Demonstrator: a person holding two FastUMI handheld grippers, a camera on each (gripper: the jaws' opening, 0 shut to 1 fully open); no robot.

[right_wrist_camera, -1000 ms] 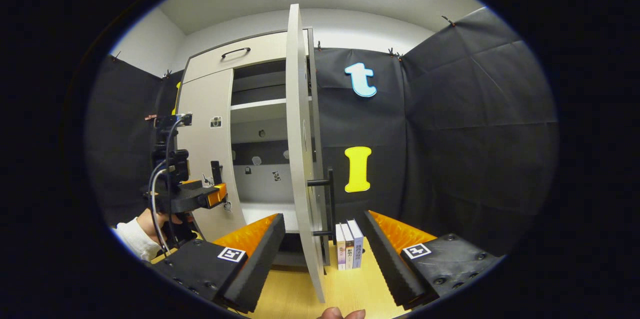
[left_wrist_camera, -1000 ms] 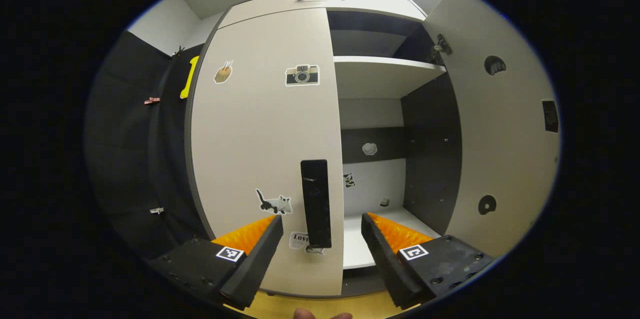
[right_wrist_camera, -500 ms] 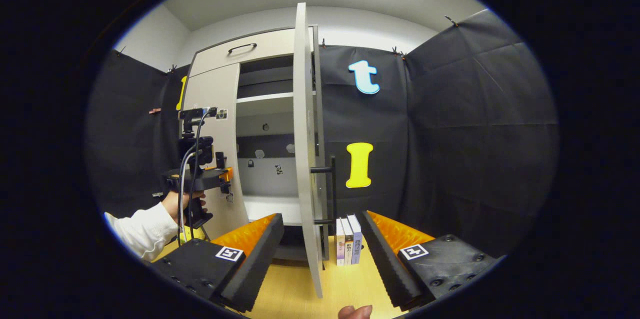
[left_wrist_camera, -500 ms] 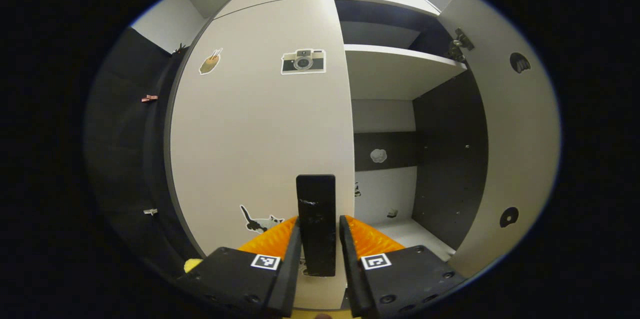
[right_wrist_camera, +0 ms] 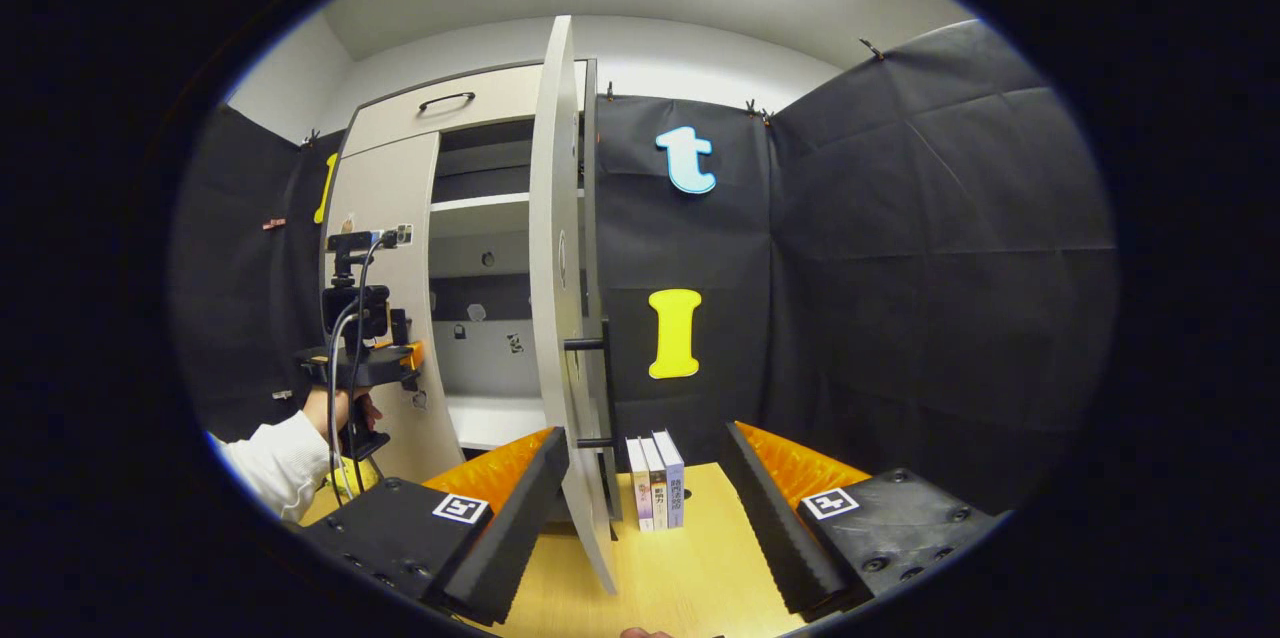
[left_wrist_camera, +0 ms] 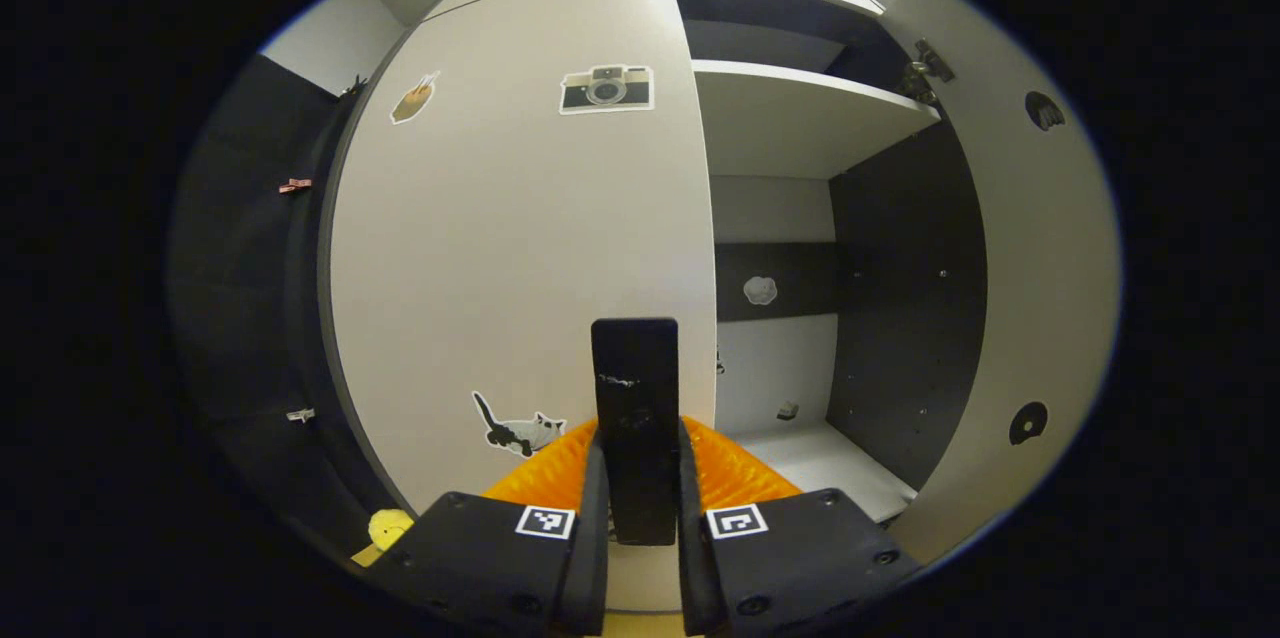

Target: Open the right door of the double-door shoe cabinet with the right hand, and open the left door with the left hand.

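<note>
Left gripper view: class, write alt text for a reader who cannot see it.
The left gripper is shut on the black handle of the closed left door. Beside it the right door stands open, showing pale shelves.

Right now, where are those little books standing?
In the right gripper view, the books stand upright on the yellow floor, just right of the open right door, between the right gripper fingers.

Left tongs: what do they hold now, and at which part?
The left tongs grip the black handle of the closed left door, at its lower part.
</note>
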